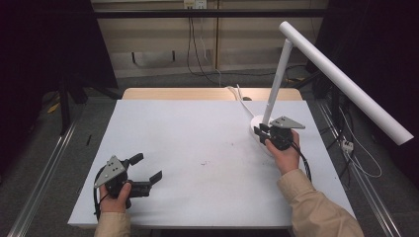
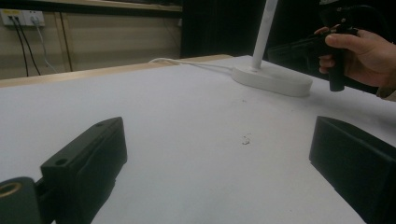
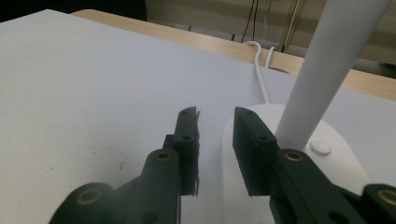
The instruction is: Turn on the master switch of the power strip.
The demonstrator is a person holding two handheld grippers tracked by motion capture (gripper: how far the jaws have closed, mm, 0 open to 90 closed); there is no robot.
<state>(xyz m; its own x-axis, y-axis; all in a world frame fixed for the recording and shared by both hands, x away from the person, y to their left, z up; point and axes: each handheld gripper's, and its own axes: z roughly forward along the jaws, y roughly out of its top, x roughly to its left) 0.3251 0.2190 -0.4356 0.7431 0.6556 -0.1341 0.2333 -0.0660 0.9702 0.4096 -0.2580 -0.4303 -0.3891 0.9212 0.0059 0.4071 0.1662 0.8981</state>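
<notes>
A white desk lamp stands at the table's right, with its round base (image 1: 257, 122), upright pole (image 1: 277, 81) and long tilted head (image 1: 346, 81). My right gripper (image 1: 259, 131) sits at the near edge of that base. In the right gripper view its jaws (image 3: 215, 116) stand a narrow gap apart, straddling the rim of the base (image 3: 345, 161), and the pads press on nothing. The pole (image 3: 327, 70) rises just right of the right jaw. My left gripper (image 1: 148, 167) rests at the table's front left with its jaws (image 2: 219, 140) wide open and nothing between them.
The white table top (image 1: 197, 133) carries a small dark speck (image 1: 205, 163) near its middle. The lamp's white cable (image 1: 242, 98) runs off the far edge. A round button (image 3: 320, 148) sits on the base by the pole. A person's right hand (image 2: 359, 56) holds the far gripper.
</notes>
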